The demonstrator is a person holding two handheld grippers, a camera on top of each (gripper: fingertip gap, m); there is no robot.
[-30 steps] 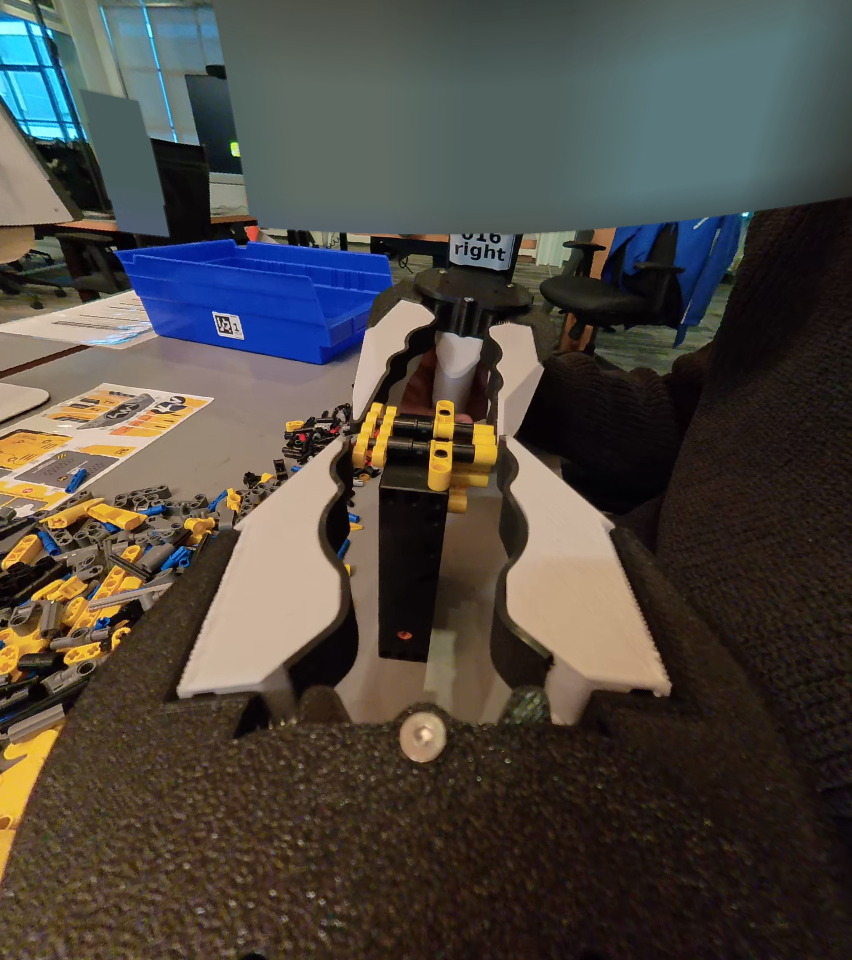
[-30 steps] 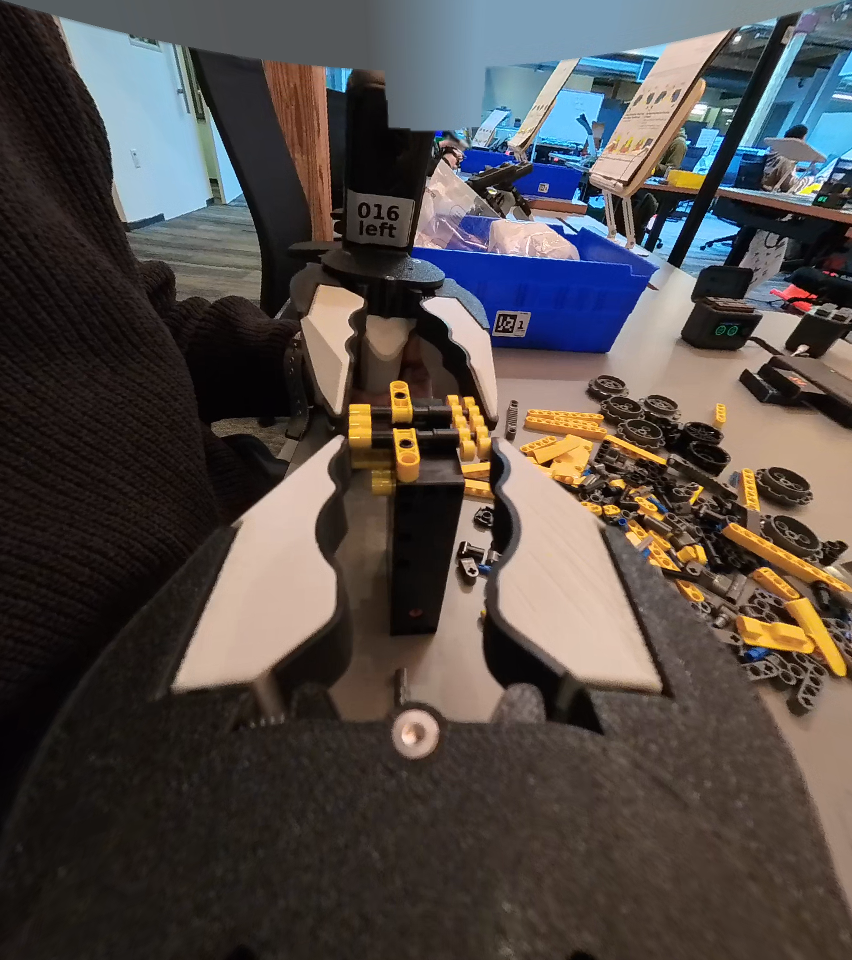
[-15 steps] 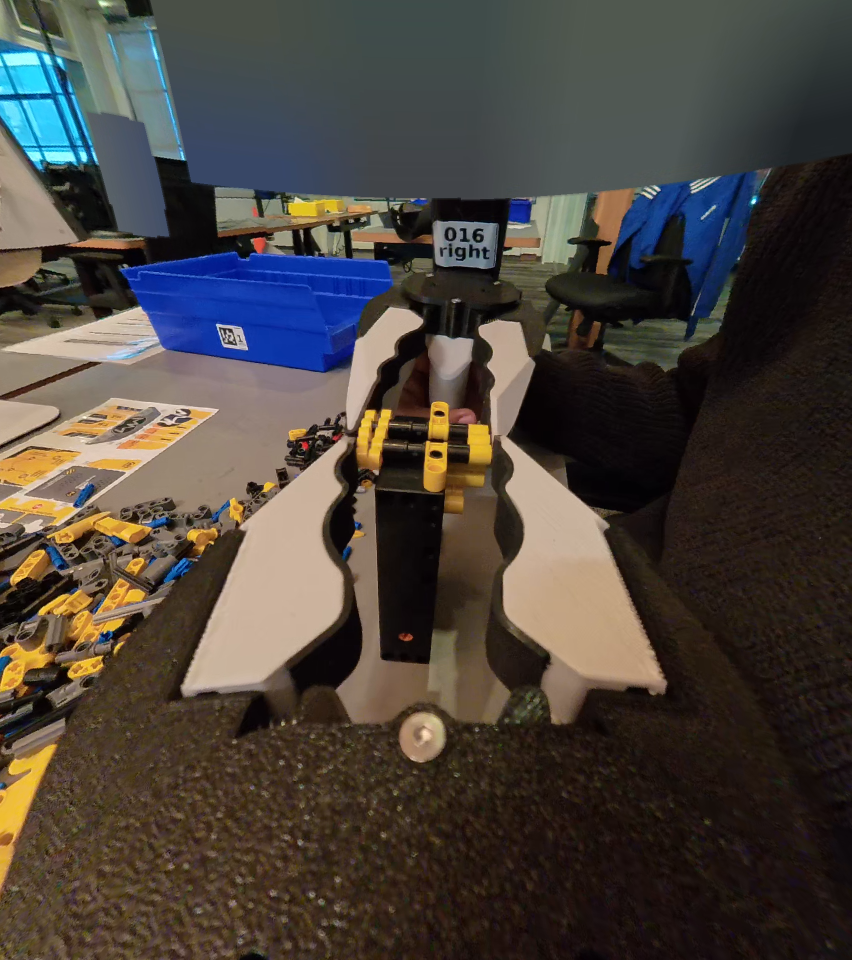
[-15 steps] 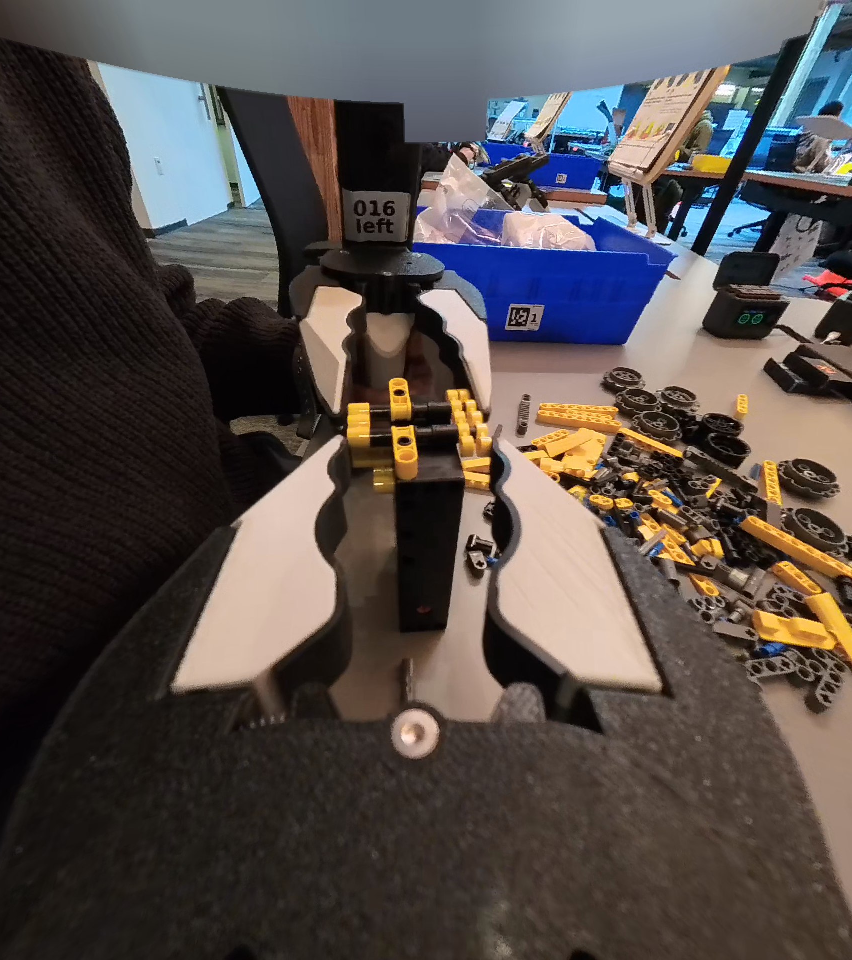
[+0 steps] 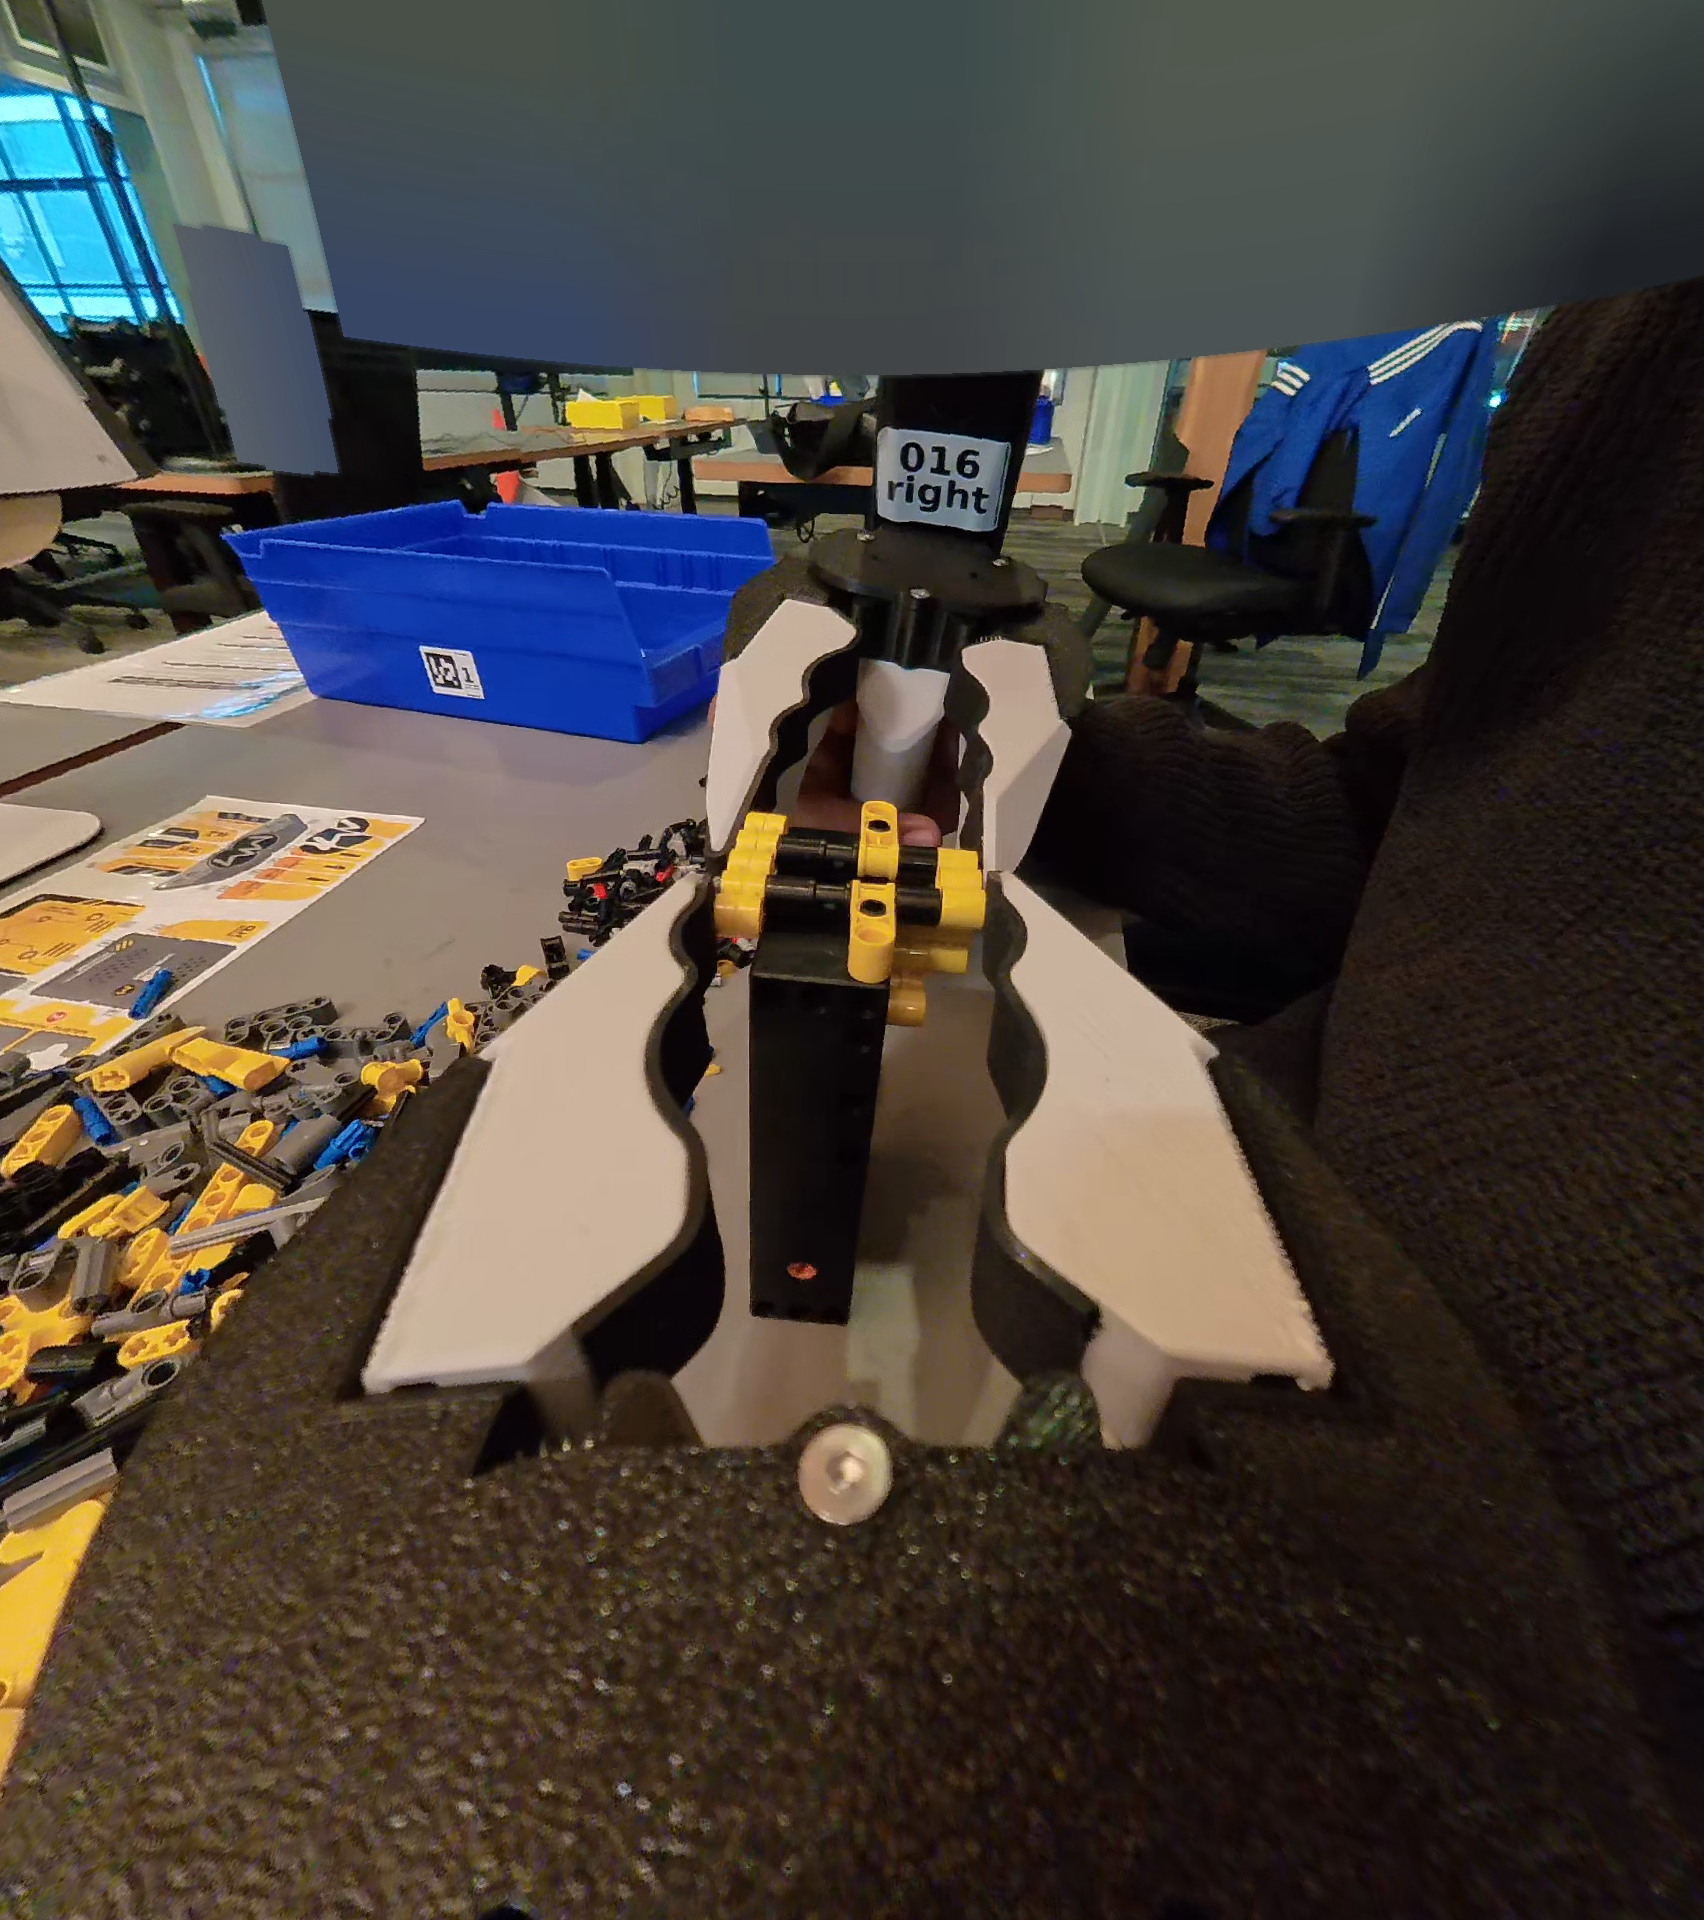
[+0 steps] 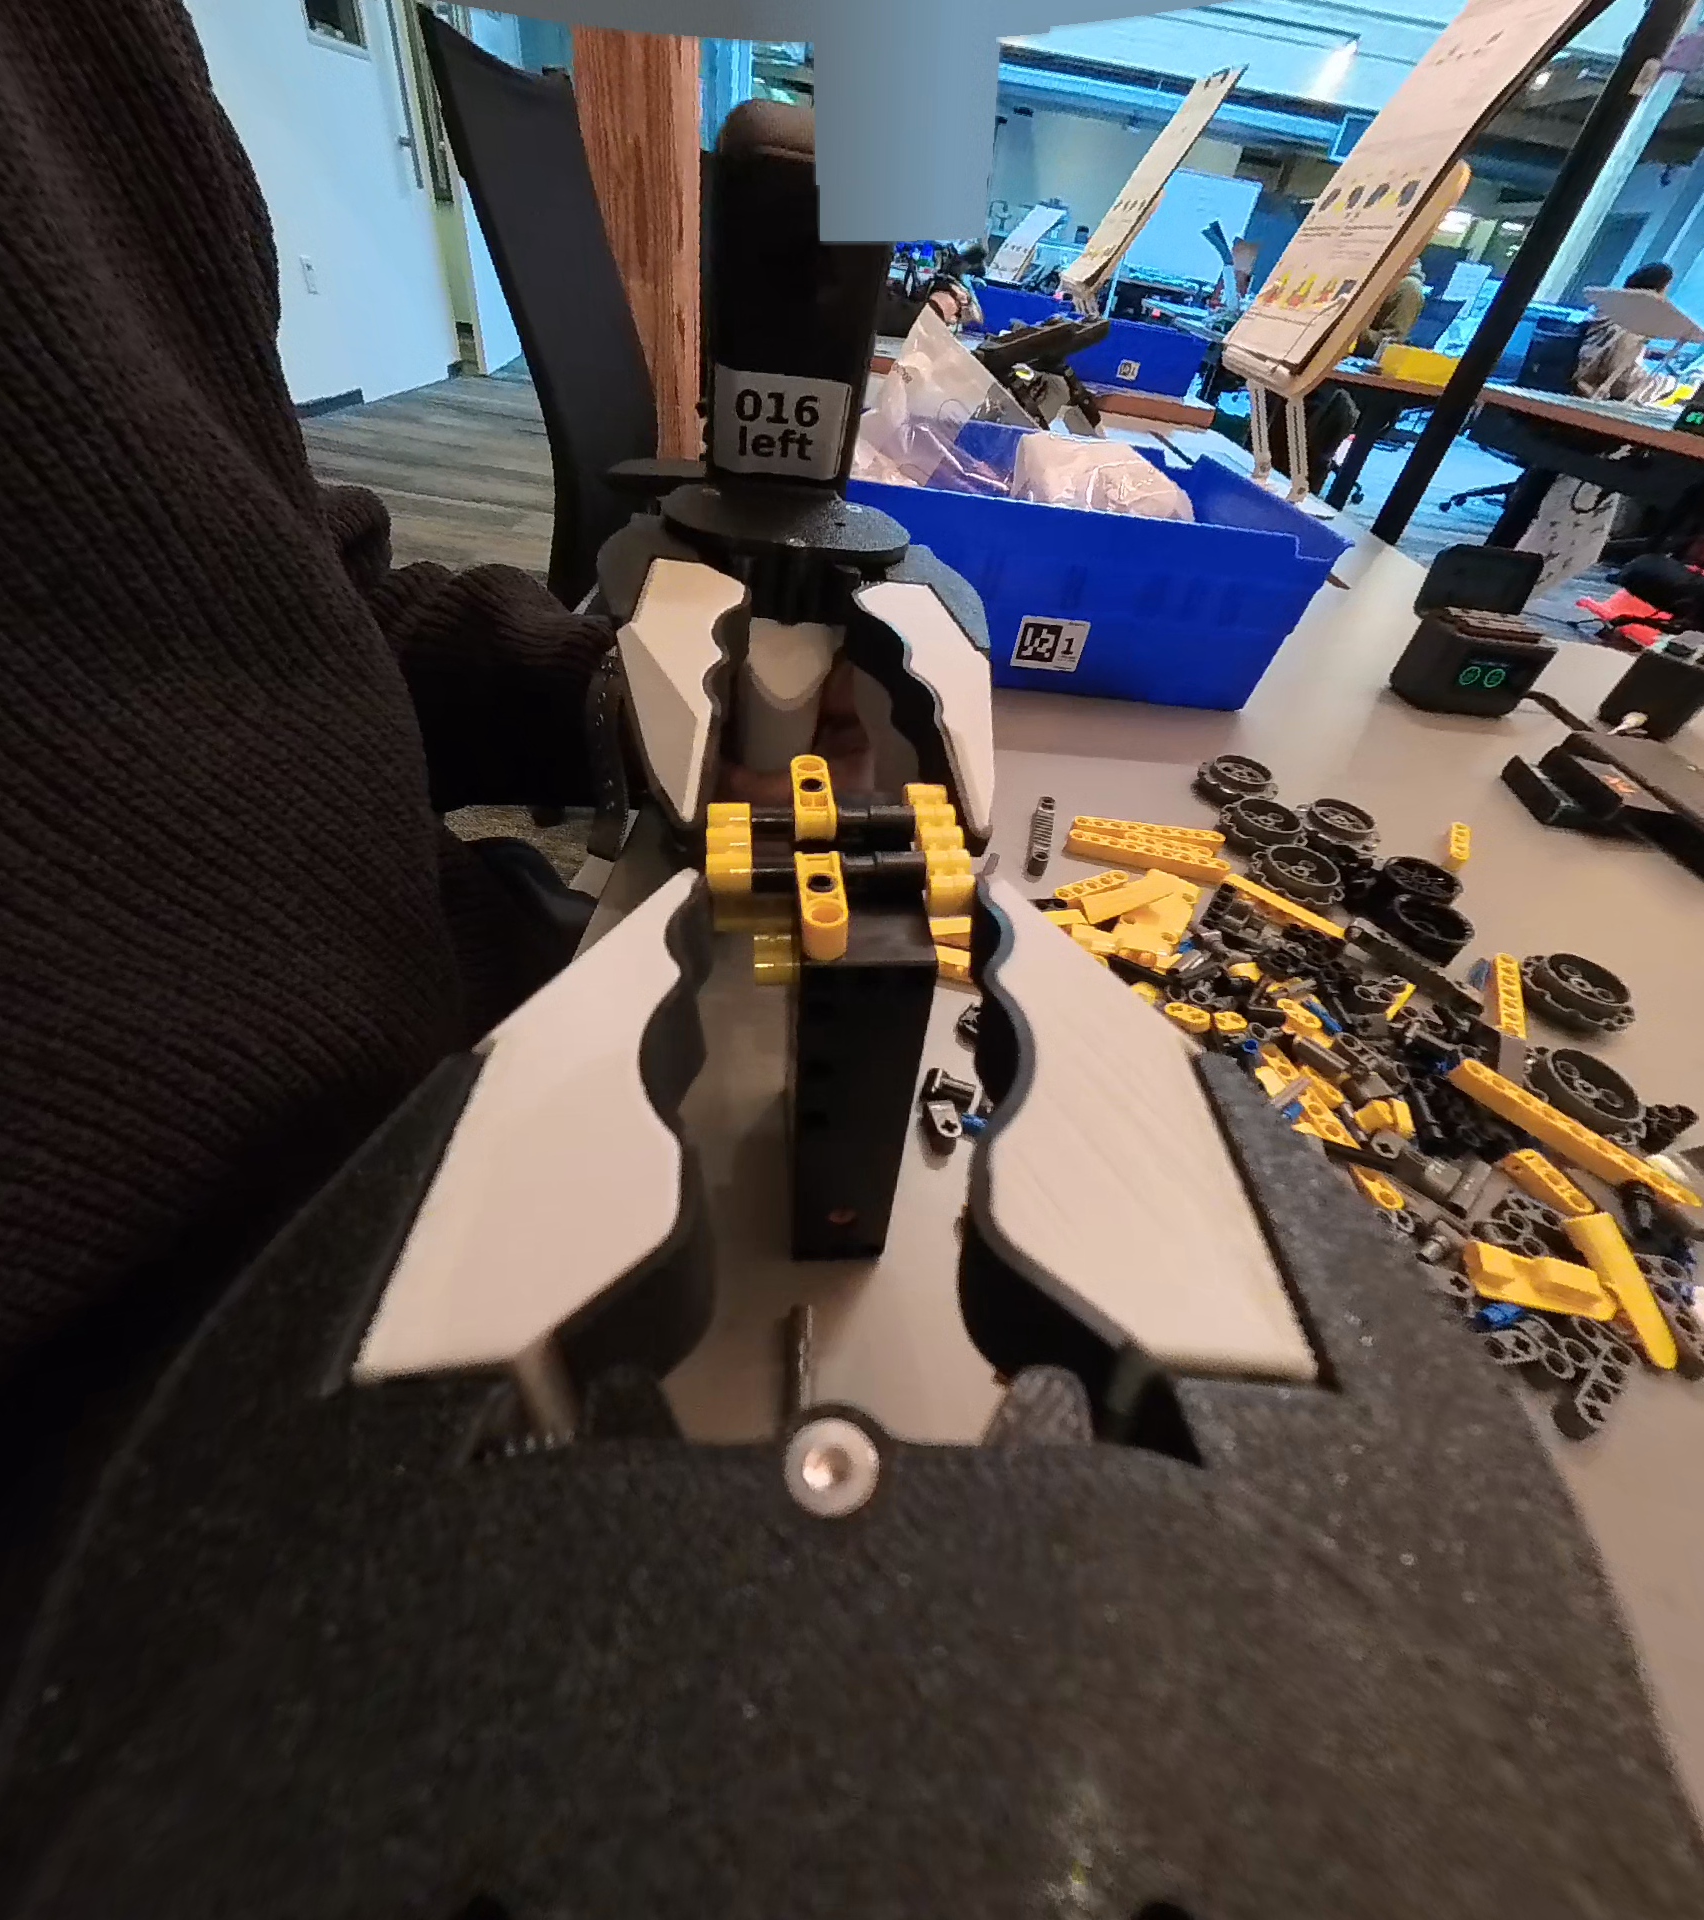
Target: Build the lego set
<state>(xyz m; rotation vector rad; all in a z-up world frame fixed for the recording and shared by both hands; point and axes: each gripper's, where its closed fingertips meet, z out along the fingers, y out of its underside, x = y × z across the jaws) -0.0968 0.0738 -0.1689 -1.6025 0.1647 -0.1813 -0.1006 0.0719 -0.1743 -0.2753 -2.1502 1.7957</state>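
Two grippers meet nose to nose over the tabletop (image 5: pixel 515 774), and between them you hold one yellow-and-black brick assembly (image 5: pixel 812 1122) clear of the surface. Your left gripper (image 5: pixel 848 904) has its fingertips pressed in on the ends of the yellow cluster, with the long black beam running back between its fingers. Your right gripper (image 6: pixel 837 883) pinches the same cluster from the opposite side in the same way. Little has changed in the last second: both grips look as they did, and the assembly sits the same between the tips. Only the pair as a whole has shifted a touch, so the blue bin (image 5: pixel 515 613) and the heap of loose parts (image 5: pixel 100 1174) lie slightly differently behind. A printed sheet (image 5: pixel 152 914) lies beside the heap, and your dark knitted sleeve (image 5: pixel 1606 935) fills the near side.
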